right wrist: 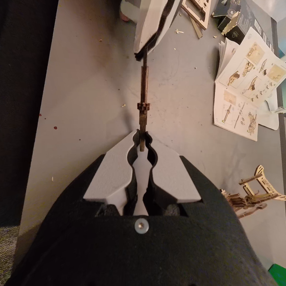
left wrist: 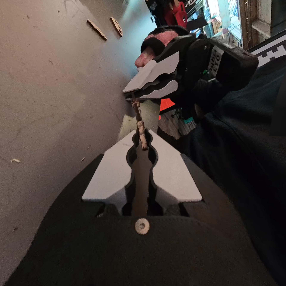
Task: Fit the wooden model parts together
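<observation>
A thin wooden axle (right wrist: 143, 92) with a small gear (right wrist: 143, 106) on it is held in the air above the grey table (right wrist: 86, 96). My right gripper (right wrist: 142, 133) is shut on its near end. My left gripper (right wrist: 143, 53) comes in from the top of the right wrist view and is shut on the far end. In the left wrist view my left gripper (left wrist: 142, 133) clamps one end of the axle (left wrist: 141, 136). There the right gripper (left wrist: 131, 94) clamps the other end, just past the gear (left wrist: 135, 102).
Two loose wooden parts (left wrist: 96, 29) (left wrist: 116, 26) lie on the table. An open instruction booklet (right wrist: 247, 86), a black box (right wrist: 235, 29) and a punched wooden sheet (right wrist: 199, 12) lie at the right. A partly built wooden model (right wrist: 253, 196) stands at the lower right. A gloved hand (left wrist: 148, 51) holds the right gripper. The tips of one gripper are about 8 cm away from the tips of the other. My right gripper is the nearer one to the partly built wooden model (right wrist: 253, 196): about 20 cm, against 25 cm.
</observation>
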